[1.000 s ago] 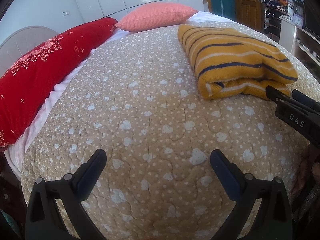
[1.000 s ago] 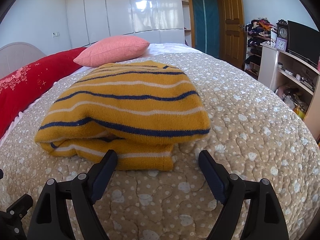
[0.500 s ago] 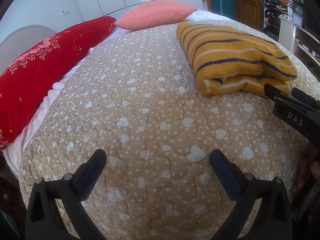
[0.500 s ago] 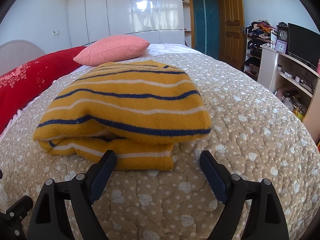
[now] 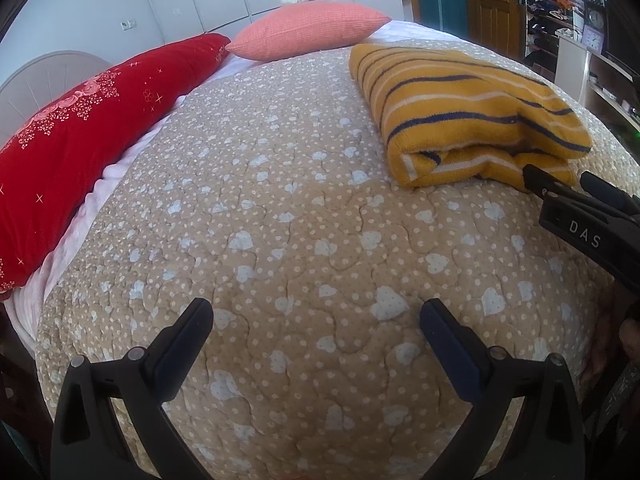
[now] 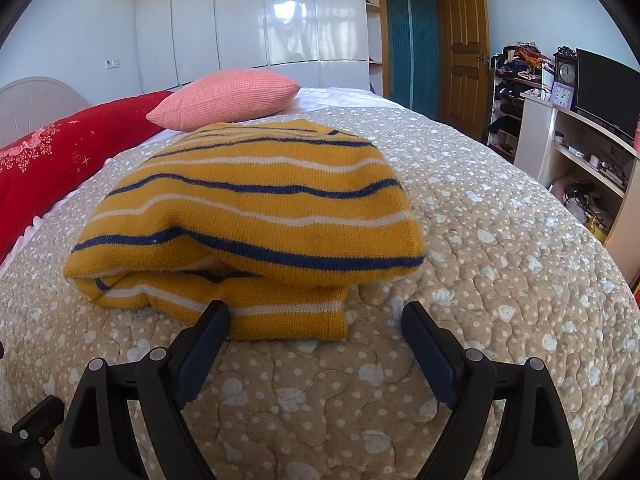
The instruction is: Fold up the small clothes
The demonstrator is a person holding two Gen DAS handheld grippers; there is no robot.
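A mustard-yellow sweater with navy and white stripes (image 6: 256,224) lies folded on the beige quilted bed (image 6: 500,280). It also shows at the right of the left wrist view (image 5: 460,108). My right gripper (image 6: 316,324) is open and empty, low over the quilt just in front of the sweater's near edge. My left gripper (image 5: 316,320) is open and empty over bare quilt (image 5: 280,220), well left of the sweater. The right gripper also shows at the right edge of the left wrist view (image 5: 560,186).
A long red pillow (image 5: 80,132) and a pink cushion (image 5: 308,32) lie along the left and far side of the bed. White wardrobes (image 6: 260,20), a wooden door (image 6: 464,52) and a shelf unit with a television (image 6: 600,84) stand beyond.
Both grippers have drifted slightly; the sweater sits a little higher in the left wrist view. Both stay open and the sweater has not moved.
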